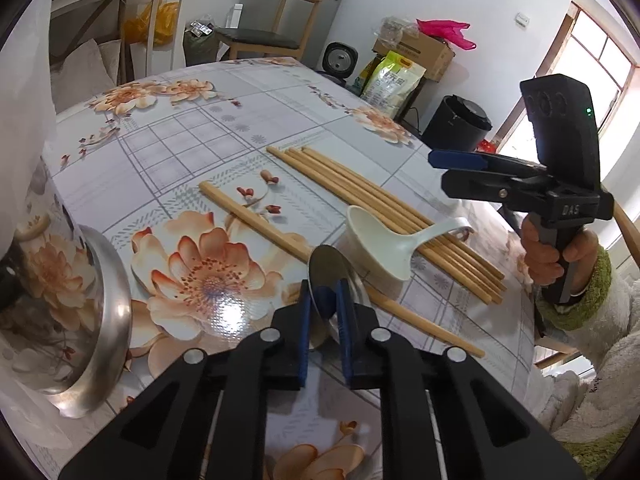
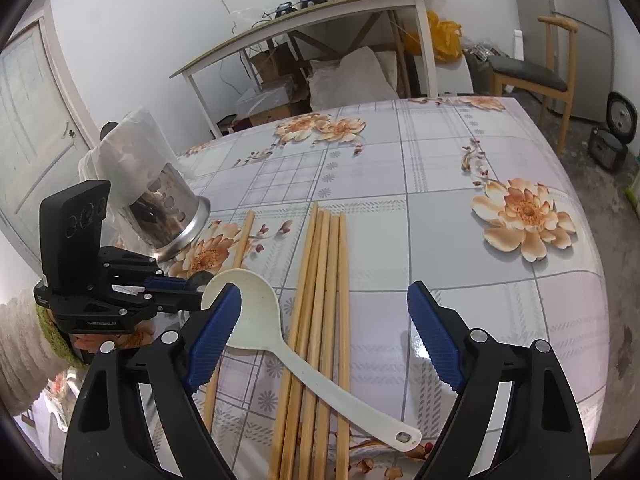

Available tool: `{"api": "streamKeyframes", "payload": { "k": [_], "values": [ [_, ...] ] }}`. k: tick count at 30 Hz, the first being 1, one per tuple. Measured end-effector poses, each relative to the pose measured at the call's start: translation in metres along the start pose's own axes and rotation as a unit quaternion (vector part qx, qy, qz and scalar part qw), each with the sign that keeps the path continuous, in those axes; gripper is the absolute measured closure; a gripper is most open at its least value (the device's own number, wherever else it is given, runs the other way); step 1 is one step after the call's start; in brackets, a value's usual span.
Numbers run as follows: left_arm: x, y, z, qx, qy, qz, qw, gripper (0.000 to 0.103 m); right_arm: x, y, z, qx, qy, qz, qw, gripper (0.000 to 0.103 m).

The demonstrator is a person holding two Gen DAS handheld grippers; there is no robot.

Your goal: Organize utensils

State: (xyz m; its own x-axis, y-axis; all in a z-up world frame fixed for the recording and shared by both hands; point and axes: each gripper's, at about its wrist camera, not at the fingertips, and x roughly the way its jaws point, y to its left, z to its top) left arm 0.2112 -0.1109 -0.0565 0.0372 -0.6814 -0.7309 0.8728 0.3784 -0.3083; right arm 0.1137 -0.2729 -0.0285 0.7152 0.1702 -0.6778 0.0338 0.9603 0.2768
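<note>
Two grippers are seen over the floral table (image 2: 460,216). A shiny metal spoon (image 1: 325,276) is clamped between the narrow fingers of the left gripper (image 1: 325,308). The right gripper (image 2: 324,336) is spread wide and holds nothing. Below it a white plastic ladle (image 2: 256,320) lies across five pale bamboo chopsticks (image 2: 320,320), with one more chopstick (image 2: 244,240) apart at the left. "DAS" can be read on the right gripper's body.

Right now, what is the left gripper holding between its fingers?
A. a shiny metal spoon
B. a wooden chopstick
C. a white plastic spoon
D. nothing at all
A: the left gripper has its fingers shut on the metal spoon, while the white spoon lies across the chopsticks on the table.
</note>
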Motion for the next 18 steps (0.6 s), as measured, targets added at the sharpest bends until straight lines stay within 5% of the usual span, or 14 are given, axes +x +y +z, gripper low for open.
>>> {"api": "streamKeyframes", "payload": {
  "k": [6,10,18],
  "values": [
    [-0.007,-0.006,-0.004,-0.004,-0.006,0.012,0.9999,0.096,-0.003,0.001,0.004,-0.015,0.006,0.013,1.000,0.035],
    [-0.021,-0.007,-0.011,-0.020,-0.017,0.023,0.9994,0.097,0.000,0.003,0.013,-0.051,0.021,0.068,0.996,0.043],
    [-0.058,-0.011,-0.030,-0.046,-0.052,0.063,0.9956,0.099,0.038,0.012,0.038,-0.159,0.124,0.178,0.963,0.047]
  ]
}}
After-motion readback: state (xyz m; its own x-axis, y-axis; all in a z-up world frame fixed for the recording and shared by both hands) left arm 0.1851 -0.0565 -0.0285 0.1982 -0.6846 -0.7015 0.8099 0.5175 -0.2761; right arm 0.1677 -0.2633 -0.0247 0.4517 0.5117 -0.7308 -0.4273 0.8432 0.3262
